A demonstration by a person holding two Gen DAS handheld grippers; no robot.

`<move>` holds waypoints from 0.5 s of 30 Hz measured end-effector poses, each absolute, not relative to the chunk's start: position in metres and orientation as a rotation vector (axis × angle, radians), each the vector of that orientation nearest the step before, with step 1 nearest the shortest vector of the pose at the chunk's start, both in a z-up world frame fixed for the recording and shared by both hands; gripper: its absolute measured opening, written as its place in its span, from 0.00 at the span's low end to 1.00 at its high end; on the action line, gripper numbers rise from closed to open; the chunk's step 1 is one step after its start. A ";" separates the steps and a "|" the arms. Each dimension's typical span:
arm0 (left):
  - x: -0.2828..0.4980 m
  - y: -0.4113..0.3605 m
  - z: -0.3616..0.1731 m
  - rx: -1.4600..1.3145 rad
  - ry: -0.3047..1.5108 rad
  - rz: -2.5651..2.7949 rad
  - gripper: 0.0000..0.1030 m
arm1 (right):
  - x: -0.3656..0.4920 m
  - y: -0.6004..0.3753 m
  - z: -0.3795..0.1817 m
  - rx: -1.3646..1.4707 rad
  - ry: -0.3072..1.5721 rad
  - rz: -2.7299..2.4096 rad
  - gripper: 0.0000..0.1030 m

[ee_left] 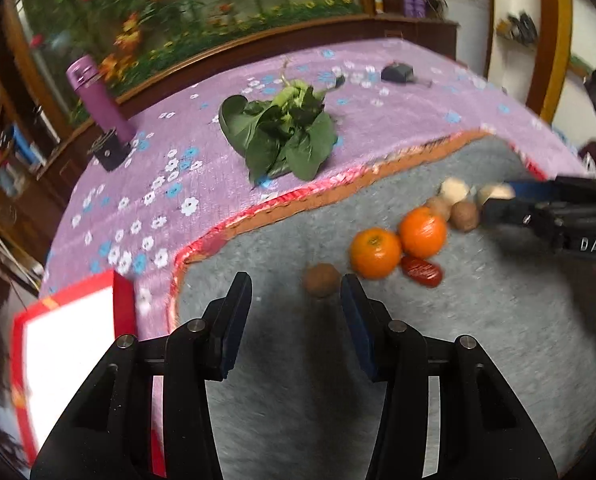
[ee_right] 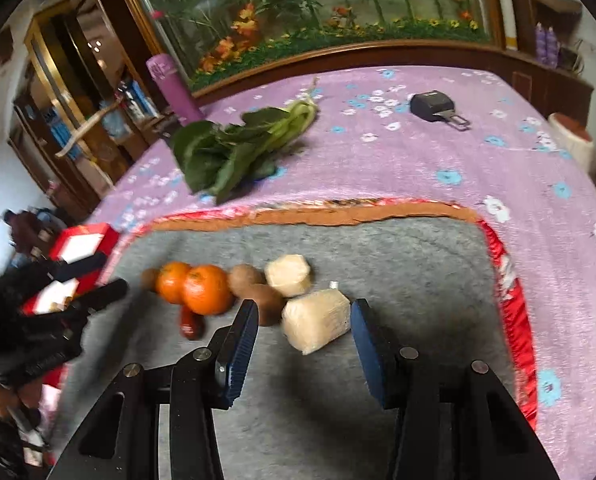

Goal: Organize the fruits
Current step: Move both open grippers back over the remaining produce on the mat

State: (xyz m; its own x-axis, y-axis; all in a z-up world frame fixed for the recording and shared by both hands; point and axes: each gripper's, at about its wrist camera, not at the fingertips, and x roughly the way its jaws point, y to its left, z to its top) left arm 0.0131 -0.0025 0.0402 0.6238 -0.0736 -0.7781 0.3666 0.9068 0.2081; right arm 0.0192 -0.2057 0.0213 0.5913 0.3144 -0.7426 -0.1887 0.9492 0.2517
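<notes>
While fruit lies in a row across the grey mat (ee_right: 418, 264) on the bed, the right hand-held gripper (ee_right: 304, 320) hangs part-open and empty around the near pale chunk (ee_right: 316, 320), angled between its jaws; the left hand-held gripper (ee_left: 296, 290), also empty, nears a brown fruit (ee_left: 321, 279).

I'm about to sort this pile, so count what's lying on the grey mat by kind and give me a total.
Oranges: 2
Brown round fruits: 3
Pale peeled chunks: 2
Red date: 1
Total on the grey mat: 8
</notes>
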 end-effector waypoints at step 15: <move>0.027 -0.033 0.033 0.452 0.868 -0.369 0.45 | 0.029 -0.216 0.015 0.186 0.912 0.246 0.29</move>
State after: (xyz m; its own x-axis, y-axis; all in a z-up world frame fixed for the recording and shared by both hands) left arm 0.0270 -0.0332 0.0334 0.5942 -0.1257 -0.7945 0.4841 0.8447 0.2284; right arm 0.0286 -0.2159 0.0145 0.5872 0.2879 -0.7565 -0.1310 0.9561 0.2621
